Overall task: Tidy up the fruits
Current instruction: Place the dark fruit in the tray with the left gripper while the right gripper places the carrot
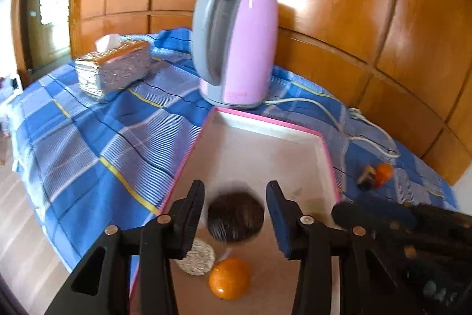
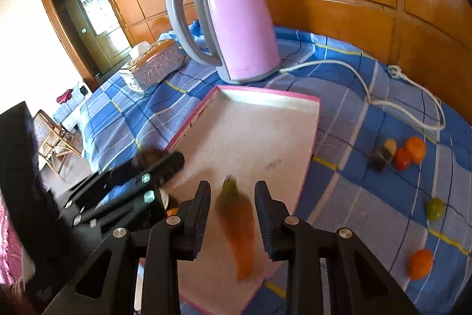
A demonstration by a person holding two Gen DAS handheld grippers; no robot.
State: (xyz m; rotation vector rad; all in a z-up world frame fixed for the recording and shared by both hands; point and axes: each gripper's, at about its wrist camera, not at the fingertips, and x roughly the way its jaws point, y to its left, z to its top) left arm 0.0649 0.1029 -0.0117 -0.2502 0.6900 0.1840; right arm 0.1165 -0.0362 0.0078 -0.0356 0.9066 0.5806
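Note:
A pink-rimmed white tray (image 1: pixel 265 126) (image 2: pixel 265 99) lies on the blue checked cloth. My left gripper (image 1: pixel 235 197) is open above it, with a blurred dark brown round fruit (image 1: pixel 235 217) between and below its fingers. An orange (image 1: pixel 229 278) and a pale grey disc (image 1: pixel 198 256) lie in the tray near it. My right gripper (image 2: pixel 233 194) is open over the tray, with a blurred orange carrot (image 2: pixel 240 226) with a green top between its fingers. The left gripper also shows in the right wrist view (image 2: pixel 141 173).
A pink kettle (image 1: pixel 236 43) (image 2: pixel 233 22) stands behind the tray, its white cord (image 2: pixel 368 84) trailing right. A silver tissue box (image 1: pixel 113 65) sits at the back left. Loose fruits lie on the cloth to the right: orange (image 2: pixel 416 149), red (image 2: pixel 402 159), green (image 2: pixel 435 208), orange (image 2: pixel 420 263).

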